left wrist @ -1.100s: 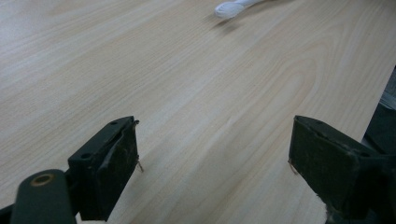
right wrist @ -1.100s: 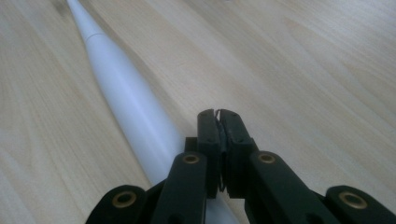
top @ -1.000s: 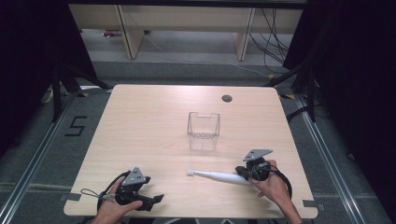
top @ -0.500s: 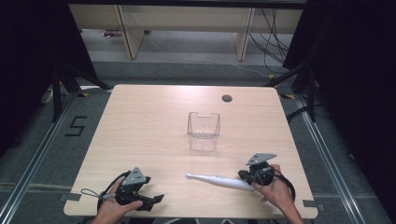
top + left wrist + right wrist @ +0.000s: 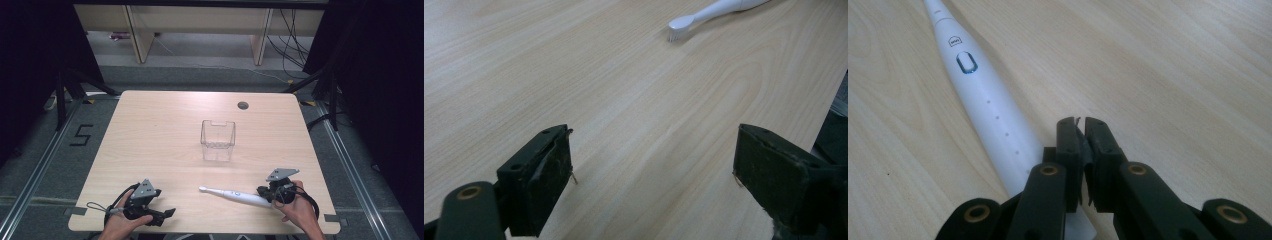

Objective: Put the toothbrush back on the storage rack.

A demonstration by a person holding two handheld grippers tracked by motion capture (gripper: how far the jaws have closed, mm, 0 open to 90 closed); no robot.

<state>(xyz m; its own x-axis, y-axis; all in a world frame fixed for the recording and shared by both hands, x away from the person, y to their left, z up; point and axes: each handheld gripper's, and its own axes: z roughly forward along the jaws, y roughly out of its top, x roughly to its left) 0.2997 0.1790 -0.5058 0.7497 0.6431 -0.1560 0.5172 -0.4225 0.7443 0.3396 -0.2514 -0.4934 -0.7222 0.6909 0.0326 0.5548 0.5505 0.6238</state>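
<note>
White electric toothbrush (image 5: 235, 194) lying flat on the pale wood table (image 5: 165, 135), toward the near edge, roughly 5 o'clock from the table's middle. Long tapered body: slim neck and small brush head (image 5: 680, 26) pointing to 9 o'clock in the high view, thick handle end toward 3 o'clock. Bristles white, short. On the handle (image 5: 980, 92), an oval button ringed in blue, a small square mark above it, a row of tiny dots below (lettering too small to read).

Right gripper (image 5: 272, 192) at the handle end of the toothbrush, low over the table. In the right gripper view its jaws are pressed together, nothing between them; the handle passes just beside them on the left and runs under the gripper body.

Left gripper (image 5: 167, 214) near the table's 7 o'clock corner, well apart from the brush head. Jaws stand wide apart over bare wood.

Clear plastic box (image 5: 218, 140) upright near table centre, about 12 o'clock from the toothbrush.
</note>
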